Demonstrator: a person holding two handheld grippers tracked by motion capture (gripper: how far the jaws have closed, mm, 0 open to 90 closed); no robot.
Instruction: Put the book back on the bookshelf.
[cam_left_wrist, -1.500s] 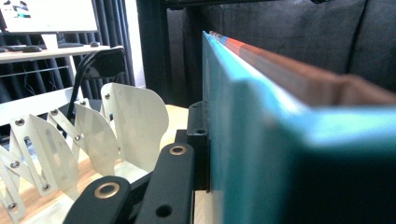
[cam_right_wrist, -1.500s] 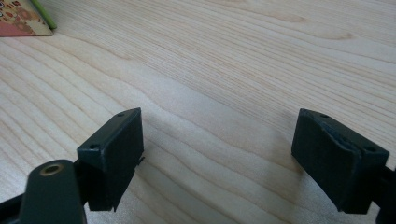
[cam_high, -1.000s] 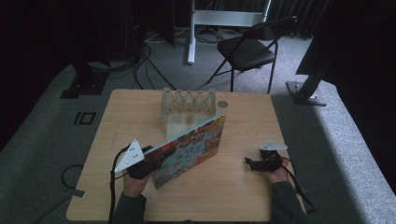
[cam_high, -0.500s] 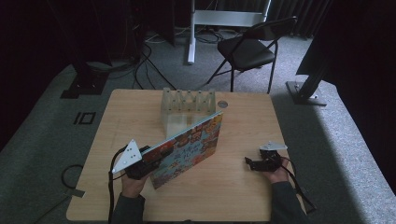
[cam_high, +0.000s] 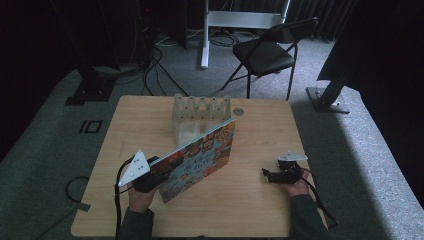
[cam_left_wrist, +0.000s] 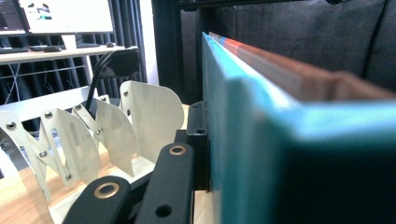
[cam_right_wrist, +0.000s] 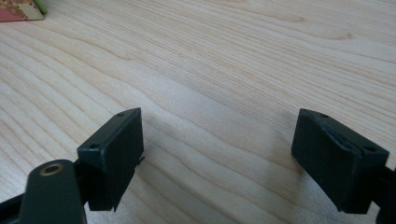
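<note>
A picture book (cam_high: 200, 160) with a colourful cover and teal spine is held off the table, tilted, its far corner raised toward a white slotted rack (cam_high: 200, 112). My left gripper (cam_high: 155, 177) is shut on the book's near lower edge. In the left gripper view the book (cam_left_wrist: 280, 140) stands edge-on against one black pad (cam_left_wrist: 198, 135), and the rack (cam_left_wrist: 93, 135) sits to its left. At the right of the wooden table (cam_high: 260, 130), my right gripper (cam_high: 272, 176) rests low. Its jaws (cam_right_wrist: 219, 158) stand open over bare wood with nothing between them.
A small round object (cam_high: 238, 111) lies beside the rack near the table's far edge. A folding chair (cam_high: 267, 52) and floor cables stand beyond the table. A corner of a patterned item (cam_right_wrist: 18, 9) shows at the top left of the right gripper view.
</note>
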